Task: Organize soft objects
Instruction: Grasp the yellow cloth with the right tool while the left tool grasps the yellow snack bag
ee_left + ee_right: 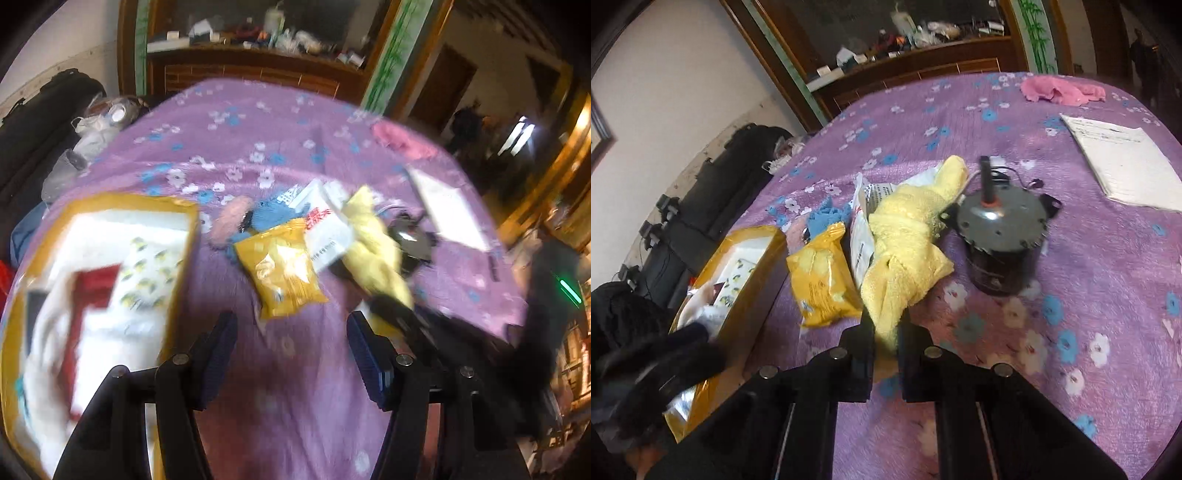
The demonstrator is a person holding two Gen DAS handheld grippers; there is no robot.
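Note:
A crumpled yellow towel (905, 240) lies on the purple flowered bedspread (1071, 295), and my right gripper (886, 325) is shut on its near corner. In the left wrist view the same yellow towel (373, 243) is at centre right. My left gripper (291, 332) hangs open over bare bedspread (288, 369), with nothing between its fingers. Left of it stands a yellow box (184, 221) holding white and printed cloth items. Also among the pile: a blue cloth (827, 216), and a pink cloth (1060, 90) far back.
A yellow snack packet (823, 280) and a white packet (862, 243) lie beside the towel. A dark motor (1001, 236) with a shaft stands to its right. A paper sheet (1123, 166) lies at far right. Black bags (720, 192) line the bed's left side.

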